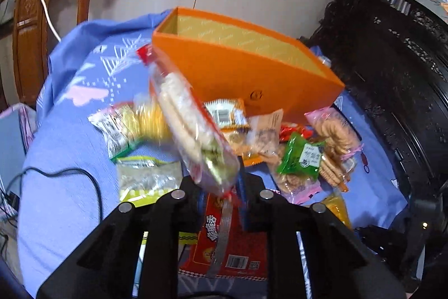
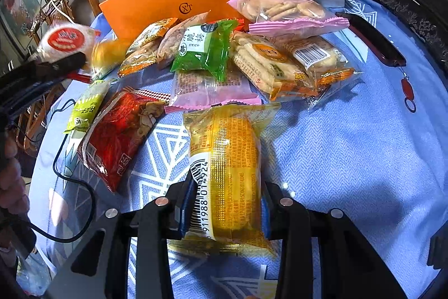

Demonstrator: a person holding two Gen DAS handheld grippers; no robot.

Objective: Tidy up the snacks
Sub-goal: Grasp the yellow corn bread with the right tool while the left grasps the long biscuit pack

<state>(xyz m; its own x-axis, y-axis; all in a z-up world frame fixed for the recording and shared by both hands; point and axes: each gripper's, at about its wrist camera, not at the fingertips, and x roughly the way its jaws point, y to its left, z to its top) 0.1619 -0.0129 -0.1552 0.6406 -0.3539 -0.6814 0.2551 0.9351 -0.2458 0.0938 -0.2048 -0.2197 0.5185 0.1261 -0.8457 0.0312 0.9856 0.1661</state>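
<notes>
My left gripper is shut on one end of a long clear packet of pale rice crackers with red trim. The packet hangs tilted above the table, in front of the open orange box. In the right wrist view that same packet shows at the far left, with the left gripper on it. My right gripper is shut on a yellow packet with a barcode, low over the blue tablecloth. A pile of snack packets lies between the grippers and the box.
The pile holds a green packet, a pink biscuit bag, a red packet and a yellow-green one. A black cable crosses the cloth at left. A wooden chair stands behind; dark carved furniture is on the right.
</notes>
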